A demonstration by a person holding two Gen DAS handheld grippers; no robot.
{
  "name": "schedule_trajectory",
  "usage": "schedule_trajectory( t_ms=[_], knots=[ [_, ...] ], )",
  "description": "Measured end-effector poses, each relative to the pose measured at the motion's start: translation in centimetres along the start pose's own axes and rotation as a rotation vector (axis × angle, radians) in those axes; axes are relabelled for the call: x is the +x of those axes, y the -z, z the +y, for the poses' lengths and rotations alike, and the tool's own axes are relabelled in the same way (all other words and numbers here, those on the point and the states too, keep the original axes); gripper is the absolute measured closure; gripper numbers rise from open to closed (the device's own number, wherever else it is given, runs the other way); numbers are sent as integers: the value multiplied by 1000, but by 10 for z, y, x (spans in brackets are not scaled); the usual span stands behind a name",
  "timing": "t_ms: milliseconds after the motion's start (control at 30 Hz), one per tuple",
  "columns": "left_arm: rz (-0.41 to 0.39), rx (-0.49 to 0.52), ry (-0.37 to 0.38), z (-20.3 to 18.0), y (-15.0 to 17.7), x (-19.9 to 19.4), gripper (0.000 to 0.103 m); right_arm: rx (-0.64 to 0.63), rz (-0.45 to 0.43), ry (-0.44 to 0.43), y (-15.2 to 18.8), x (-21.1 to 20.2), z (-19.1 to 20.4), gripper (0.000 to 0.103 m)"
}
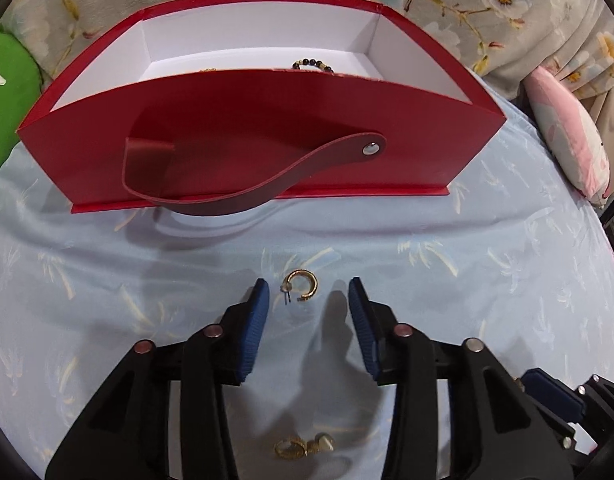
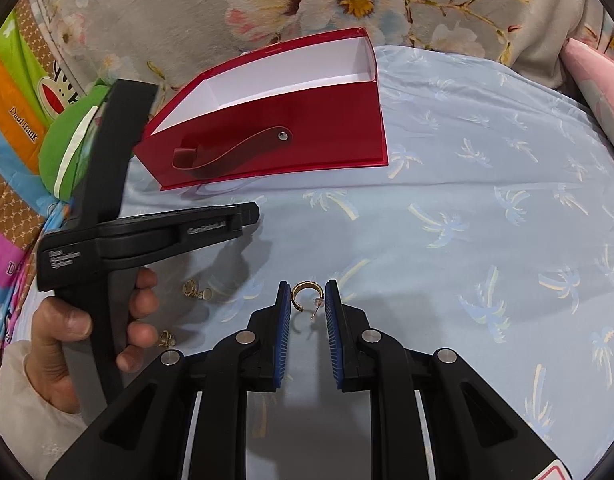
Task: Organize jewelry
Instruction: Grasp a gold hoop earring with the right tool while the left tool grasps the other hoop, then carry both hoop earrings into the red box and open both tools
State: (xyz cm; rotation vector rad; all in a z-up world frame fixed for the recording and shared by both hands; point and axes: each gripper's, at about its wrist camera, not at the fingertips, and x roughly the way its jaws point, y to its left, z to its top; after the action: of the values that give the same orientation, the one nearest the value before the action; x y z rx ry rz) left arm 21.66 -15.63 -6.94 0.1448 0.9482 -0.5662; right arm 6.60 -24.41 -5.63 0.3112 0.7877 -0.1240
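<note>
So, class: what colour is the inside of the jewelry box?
White inside the red box, clearest in the left wrist view.

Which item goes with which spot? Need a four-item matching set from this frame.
Items:
1. hoop earring
2. beaded bracelet
3. strap
4. small earrings

Places:
a. inside the red box
b. riveted to the box front
c. on the sheet, near the left hand
d. on the sheet, framed by the open right tongs

Pairs: 1-d, 2-a, 3-b, 4-c

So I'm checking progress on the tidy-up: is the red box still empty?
No. In the left wrist view a dark beaded bracelet already lies on the white floor inside the red box.
</note>
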Motion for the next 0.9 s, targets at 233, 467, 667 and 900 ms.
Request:
schedule_trajectory(
  t_ms=[233, 467, 667, 900],
  knots=[
    [-10, 1, -1, 4, 3, -3, 86, 4, -2, -4, -1, 0, -1, 87],
    [-77, -22, 4, 18, 3, -43, 86, -6, -35, -10, -10, -10, 1, 87],
    [-158, -38, -13, 41, -16, -89, 86, -55, -103, -18, -38, -23, 11, 87],
    [-232, -45, -43, 64, -61, -119, 86, -110, -202, -53, -94, -33, 28, 87]
  ],
)
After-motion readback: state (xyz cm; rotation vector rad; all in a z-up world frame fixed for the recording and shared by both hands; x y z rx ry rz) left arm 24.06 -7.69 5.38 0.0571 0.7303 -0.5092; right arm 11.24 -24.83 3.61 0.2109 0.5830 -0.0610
